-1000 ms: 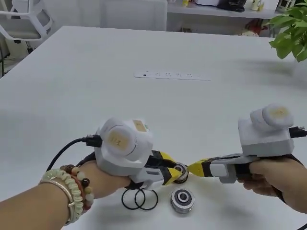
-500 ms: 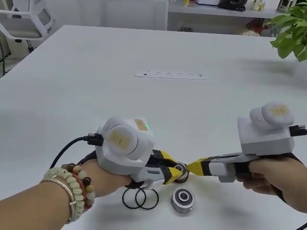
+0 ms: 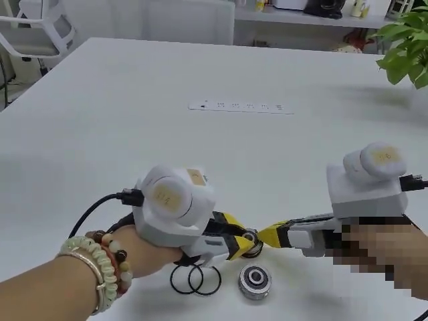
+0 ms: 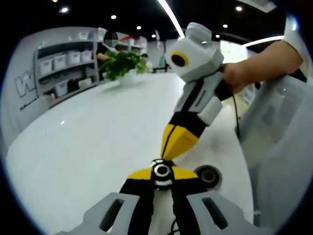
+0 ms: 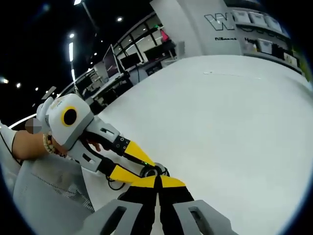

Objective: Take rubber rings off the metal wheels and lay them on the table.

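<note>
A small round silver metal wheel [image 3: 251, 239] with a dark rim is off the white table [image 3: 134, 120], clamped between the yellow tips of the left gripper [image 3: 245, 243]. A second silver wheel [image 3: 255, 279], dark inside with a bright hub, lies flat on the table just below it. Two thin black rubber rings [image 3: 194, 278] lie flat beside that wheel, overlapping each other.

The table [image 3: 100, 147] looks smooth, matt white; at lower centre, 1 glossy metal wheel [image 3: 255, 280] lies beside 2 matt black rubber rings [image 3: 194, 278].
</note>
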